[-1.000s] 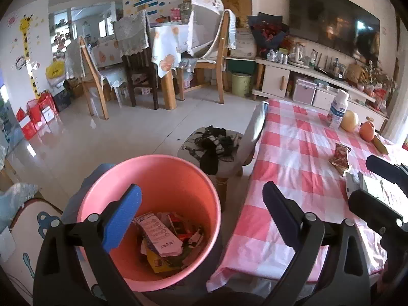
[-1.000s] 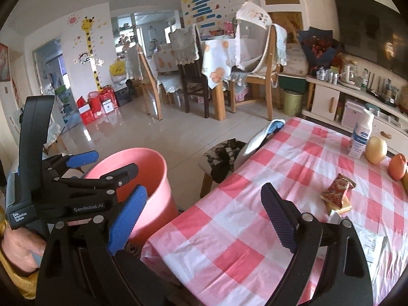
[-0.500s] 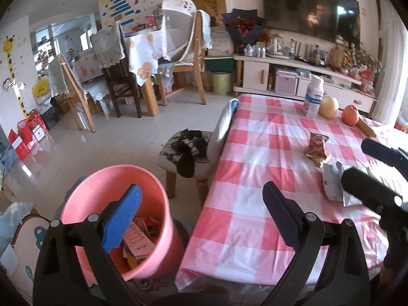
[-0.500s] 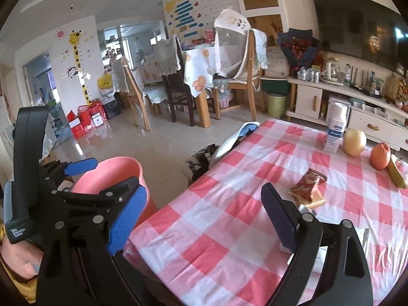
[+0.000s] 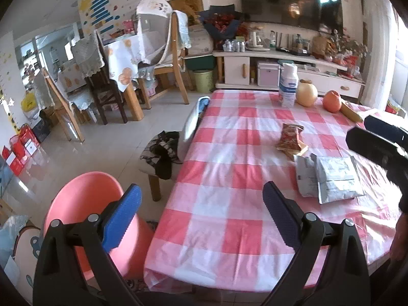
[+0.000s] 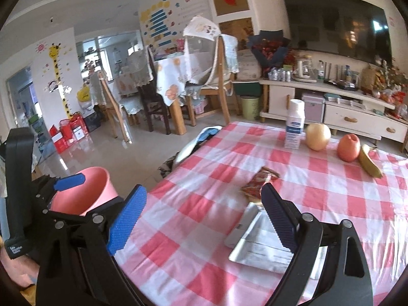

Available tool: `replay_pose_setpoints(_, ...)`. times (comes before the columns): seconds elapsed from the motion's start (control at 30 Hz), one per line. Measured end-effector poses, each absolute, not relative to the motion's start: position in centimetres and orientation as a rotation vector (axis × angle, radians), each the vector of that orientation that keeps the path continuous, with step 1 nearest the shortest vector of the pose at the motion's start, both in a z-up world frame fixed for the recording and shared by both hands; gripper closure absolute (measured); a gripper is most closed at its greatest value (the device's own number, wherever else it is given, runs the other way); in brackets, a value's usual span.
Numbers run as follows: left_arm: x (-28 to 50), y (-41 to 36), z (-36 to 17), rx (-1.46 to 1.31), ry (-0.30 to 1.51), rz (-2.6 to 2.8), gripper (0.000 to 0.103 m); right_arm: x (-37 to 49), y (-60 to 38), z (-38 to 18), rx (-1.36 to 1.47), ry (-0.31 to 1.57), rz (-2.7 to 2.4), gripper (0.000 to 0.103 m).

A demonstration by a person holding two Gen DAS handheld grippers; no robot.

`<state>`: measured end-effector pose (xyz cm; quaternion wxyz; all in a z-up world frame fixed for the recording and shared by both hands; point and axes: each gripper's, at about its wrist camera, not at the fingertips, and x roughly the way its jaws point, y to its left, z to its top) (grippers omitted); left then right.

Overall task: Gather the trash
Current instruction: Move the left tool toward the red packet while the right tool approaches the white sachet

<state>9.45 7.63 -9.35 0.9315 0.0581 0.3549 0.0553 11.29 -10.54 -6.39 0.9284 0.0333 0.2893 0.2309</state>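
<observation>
While both claws stand wide and empty over the near edge of the checked tabletop (image 5: 229,153), the trash left to collect lies on the cloth ahead of them. In the right wrist view, the right claw (image 6: 201,219) hovers low, and the grey mailer bag (image 6: 257,244) sits just beyond its right-hand finger at about 1 o'clock, partly hidden behind that finger. Its long axis appears to run roughly toward 11 o'clock, pointing at the red snack wrapper (image 6: 260,181) just past it at 12 o'clock. From the left claw (image 5: 201,214), the same mailer bag (image 5: 336,178) lies further off at 2 o'clock, with the snack wrapper (image 5: 290,137) beyond it at 1 o'clock. The right claw is judged the nearer of the two and better placed for the grasp. A pink bucket (image 5: 84,204) waits on the floor at the left claw's 9 o'clock, beside the tabletop's corner; its contents are not visible.
</observation>
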Motion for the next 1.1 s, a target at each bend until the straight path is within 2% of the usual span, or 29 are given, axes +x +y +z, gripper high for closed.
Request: replay_pose_setpoints(1.1, 12.2, -3.9, -12.5, 0.181, 0.797, -0.087, 0.007, 15.0, -26.8, -7.9, 0.257, 0.603, 0.203, 0.013)
